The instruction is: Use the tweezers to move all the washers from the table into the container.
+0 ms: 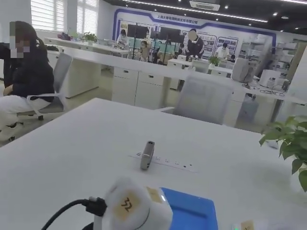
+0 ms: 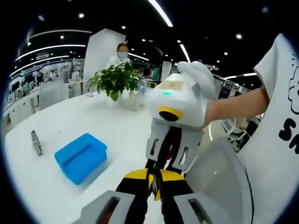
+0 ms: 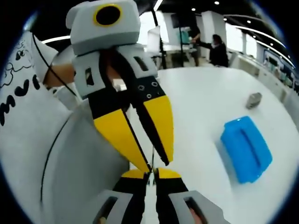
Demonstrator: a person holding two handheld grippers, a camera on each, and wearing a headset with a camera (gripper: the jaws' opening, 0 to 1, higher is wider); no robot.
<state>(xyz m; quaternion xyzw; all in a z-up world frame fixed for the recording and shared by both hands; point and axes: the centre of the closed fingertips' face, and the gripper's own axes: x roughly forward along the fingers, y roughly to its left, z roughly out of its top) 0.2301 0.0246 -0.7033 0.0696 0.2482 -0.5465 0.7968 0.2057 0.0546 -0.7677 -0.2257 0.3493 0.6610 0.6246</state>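
Note:
My two grippers meet tip to tip above the white table [image 2: 60, 121]. In the left gripper view my left gripper [image 2: 154, 180] has its yellow tips pressed together, and my right gripper [image 2: 161, 156] points down at it from a gloved hand. In the right gripper view my right gripper [image 3: 150, 175] is shut, with my left gripper [image 3: 156, 164] reaching down to it, its yellow fingers [image 3: 122, 136] nearly closed. A thin dark line runs between both pairs of tips; I cannot tell what it is. The blue container [image 2: 80, 156] [image 3: 246, 149] [image 1: 192, 211] lies on the table beside them.
A small grey device [image 1: 147, 155] [image 2: 36, 142] [image 3: 253, 99] stands on the table by a flush socket strip [image 1: 172, 164]. A potted plant [image 1: 290, 141] [image 2: 114, 80] sits at the table's edge. A grey chair [image 1: 204, 98] is at the far side, and people sit or stand behind.

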